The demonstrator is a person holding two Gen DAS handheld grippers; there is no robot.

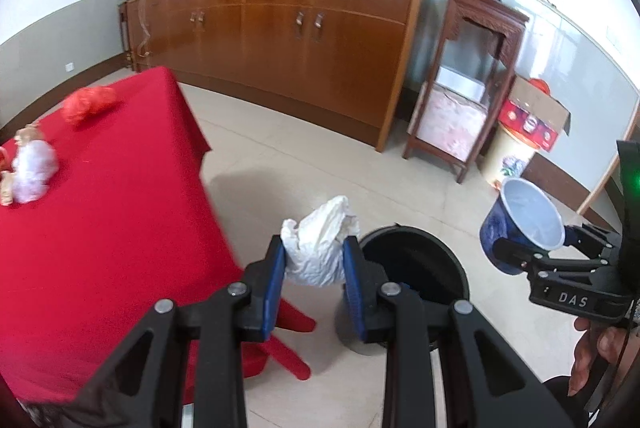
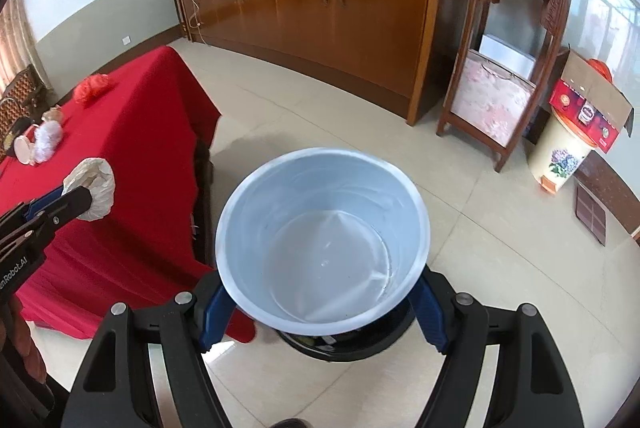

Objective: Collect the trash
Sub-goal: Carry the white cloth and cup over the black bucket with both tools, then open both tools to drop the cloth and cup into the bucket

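Observation:
My left gripper (image 1: 314,266) is shut on a crumpled white paper wad (image 1: 318,244), held just left of the black trash bin (image 1: 416,268) on the floor. The wad (image 2: 96,194) and the left gripper (image 2: 90,198) also show at the left of the right wrist view. My right gripper (image 2: 320,302) is shut on a paper cup (image 2: 322,240), blue outside and white inside, empty, its mouth facing the camera. The cup (image 1: 524,224) hangs to the right of the bin in the left wrist view, clasped by the right gripper (image 1: 532,250). Part of the bin's rim (image 2: 360,346) peeks out below the cup.
A table with a red cloth (image 1: 100,228) stands at the left, bearing a red crumpled bag (image 1: 88,104) and a small doll (image 1: 32,164). A wooden sideboard (image 1: 288,36), a carved stand (image 1: 468,80) and a flowered pedal bin (image 1: 508,156) under a cardboard box (image 1: 534,116) line the wall.

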